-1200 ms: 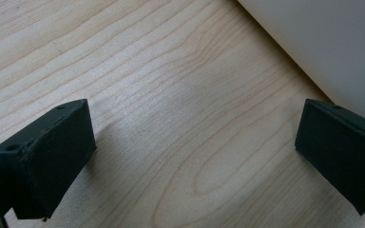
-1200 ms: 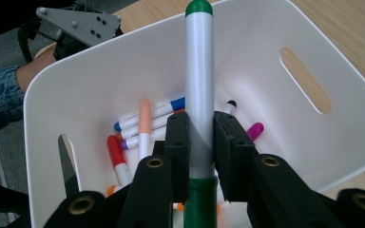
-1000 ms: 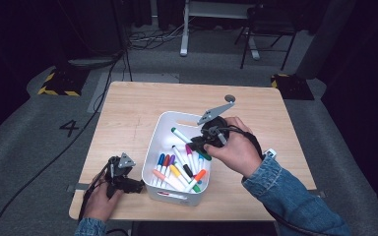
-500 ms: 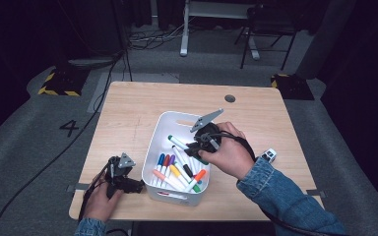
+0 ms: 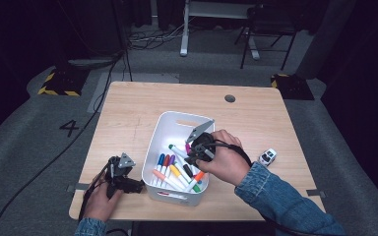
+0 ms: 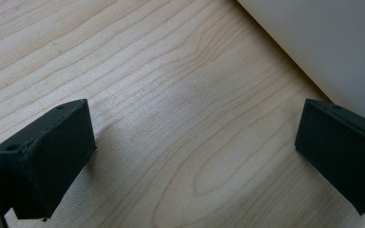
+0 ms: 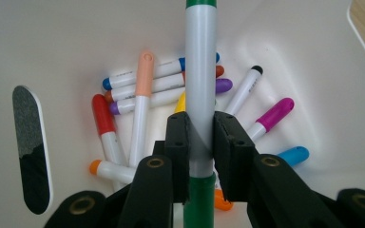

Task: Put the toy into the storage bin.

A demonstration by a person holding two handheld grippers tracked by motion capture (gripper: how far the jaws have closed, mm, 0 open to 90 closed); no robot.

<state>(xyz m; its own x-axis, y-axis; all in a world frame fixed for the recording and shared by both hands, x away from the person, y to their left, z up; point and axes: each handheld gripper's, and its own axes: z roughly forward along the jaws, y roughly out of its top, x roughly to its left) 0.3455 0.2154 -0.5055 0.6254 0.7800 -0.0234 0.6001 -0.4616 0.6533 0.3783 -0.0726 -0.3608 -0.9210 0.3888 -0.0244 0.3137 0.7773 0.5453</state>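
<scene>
Lowering the green-capped white marker pen (image 7: 200, 71) into the white plastic bin (image 5: 163, 129) at frame centre, right claw (image 7: 200, 142) clamped on its barrel. Left claw (image 6: 195, 156) resting open on the wooden surface (image 6: 171, 95). Next, probably: opening jaws above the other markers.

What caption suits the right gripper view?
Right gripper clamps a green marker above loose markers in a white bin.

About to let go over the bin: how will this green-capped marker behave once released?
The green-capped marker looks stiff and light. Its round, smooth barrel will probably roll off the markers piled below it. The white bin walls should stop it.
</scene>
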